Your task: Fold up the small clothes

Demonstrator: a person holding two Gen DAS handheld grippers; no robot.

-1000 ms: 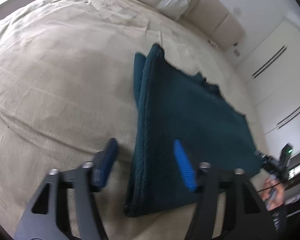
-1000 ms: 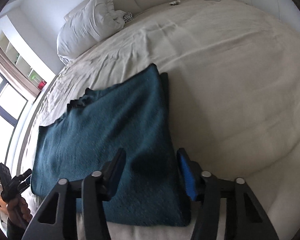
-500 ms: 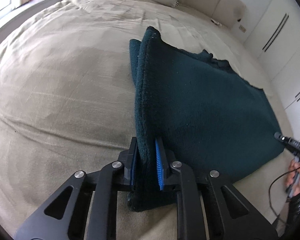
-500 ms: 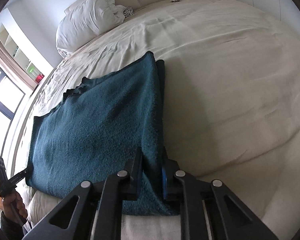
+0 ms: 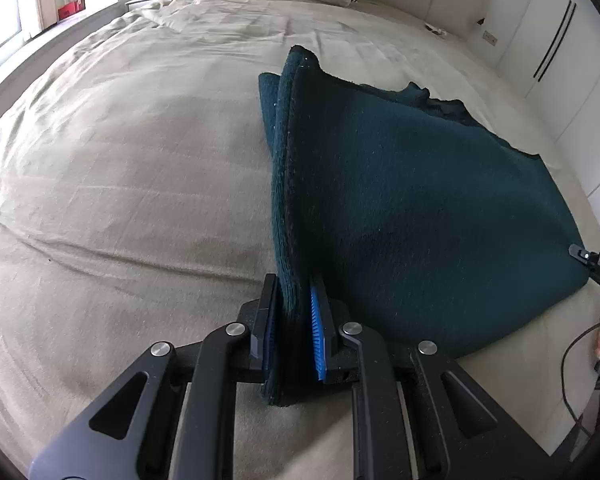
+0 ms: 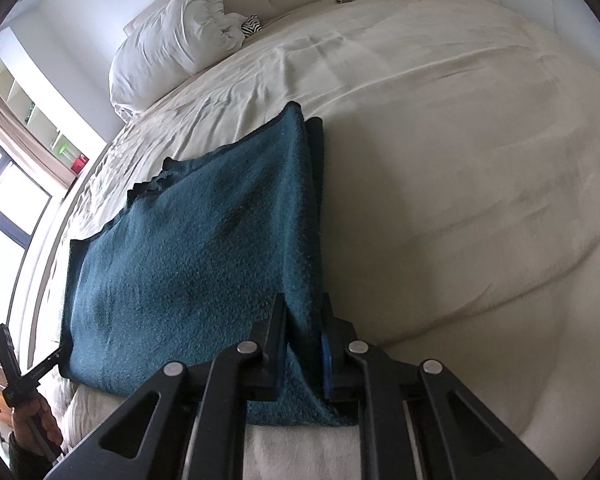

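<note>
The cloth (image 5: 412,208) is spread on the bed (image 5: 120,168) near its foot edge. Each near corner is pinched by a gripper. Pillows (image 6: 172,44) are piled at the head.

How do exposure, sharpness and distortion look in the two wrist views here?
Left wrist view: sharp, strong fisheye bowing the beige bedspread; dark teal knitted garment reads almost black in the fold by the left gripper. Right wrist view: window blown out at left, garment texture crisp, right gripper in focus.
</note>
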